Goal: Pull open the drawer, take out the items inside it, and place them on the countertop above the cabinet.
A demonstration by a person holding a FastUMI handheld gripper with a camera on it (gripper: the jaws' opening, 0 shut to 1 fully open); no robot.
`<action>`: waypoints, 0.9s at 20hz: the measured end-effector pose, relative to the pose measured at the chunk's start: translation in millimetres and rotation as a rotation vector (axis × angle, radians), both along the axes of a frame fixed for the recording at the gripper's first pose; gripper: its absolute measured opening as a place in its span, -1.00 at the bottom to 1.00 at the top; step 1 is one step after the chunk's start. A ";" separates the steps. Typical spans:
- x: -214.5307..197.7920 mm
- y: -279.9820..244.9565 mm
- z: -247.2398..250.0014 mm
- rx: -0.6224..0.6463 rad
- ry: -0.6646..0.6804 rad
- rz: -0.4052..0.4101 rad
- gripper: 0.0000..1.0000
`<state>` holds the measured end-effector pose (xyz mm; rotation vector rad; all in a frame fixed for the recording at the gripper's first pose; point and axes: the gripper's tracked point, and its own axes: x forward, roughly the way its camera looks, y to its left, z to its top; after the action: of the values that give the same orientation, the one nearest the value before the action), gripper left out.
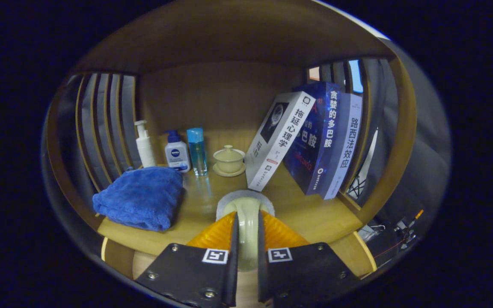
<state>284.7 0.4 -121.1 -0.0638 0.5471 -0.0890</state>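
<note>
A: Left to right, what stands on the countertop (pixel 315 214)?

B: At lower left a folded blue towel (pixel 140 196) lies by the slatted side wall (pixel 101 128). Behind it, left of centre, three bottles stand upright in a row: a white pump bottle (pixel 144 145), a white bottle with a blue cap (pixel 176 152), and a clear blue bottle (pixel 197 152).

A: Anything in the containers?

B: The clear bottle holds blue liquid. The other two are opaque. Just right of them, at centre, a cream lidded cup (pixel 228 159) sits on its saucer, lid on, so I cannot tell what is inside.

A: And right of centre?

B: Three books (pixel 310 141) stand with tops leaning left.

A: The gripper (pixel 247 239)?

B: At bottom centre, its fingers are closed on a pale cup (pixel 246 222), one pressing each side. The cup lies on its side, long axis pointing away along the fingers towards the lidded cup, its round end over the countertop's front part. Whether it touches the wood, I cannot tell.
</note>
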 end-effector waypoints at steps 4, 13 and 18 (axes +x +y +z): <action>10.8 -0.5 -8.7 0.015 0.010 0.001 -0.61; 16.2 3.7 -4.2 0.026 -0.024 0.005 0.13; -10.8 20.2 41.3 0.043 -0.181 0.090 0.81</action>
<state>273.9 20.6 -79.8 -0.0376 0.3644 0.0049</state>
